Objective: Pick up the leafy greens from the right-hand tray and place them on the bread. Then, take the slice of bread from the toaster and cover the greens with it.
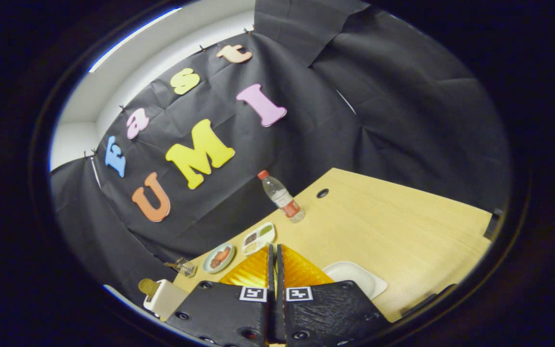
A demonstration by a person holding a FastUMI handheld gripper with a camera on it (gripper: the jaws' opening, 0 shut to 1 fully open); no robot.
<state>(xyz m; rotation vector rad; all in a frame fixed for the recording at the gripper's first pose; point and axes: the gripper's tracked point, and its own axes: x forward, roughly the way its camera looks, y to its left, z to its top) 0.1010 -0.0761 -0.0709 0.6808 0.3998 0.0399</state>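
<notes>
The gripper (274, 250) is held closed and empty; the toaster (164, 298) beside it is still loaded, so nothing is judged done.

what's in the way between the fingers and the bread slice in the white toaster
Nothing visible: the closed fingers sit apart from the white toaster, whose tan bread slice sticks up uncovered beside them.

My gripper (274, 255) is hanging closed.
I am pressing my 2 fingers (270, 262) together, gripping nothing between them.
</notes>
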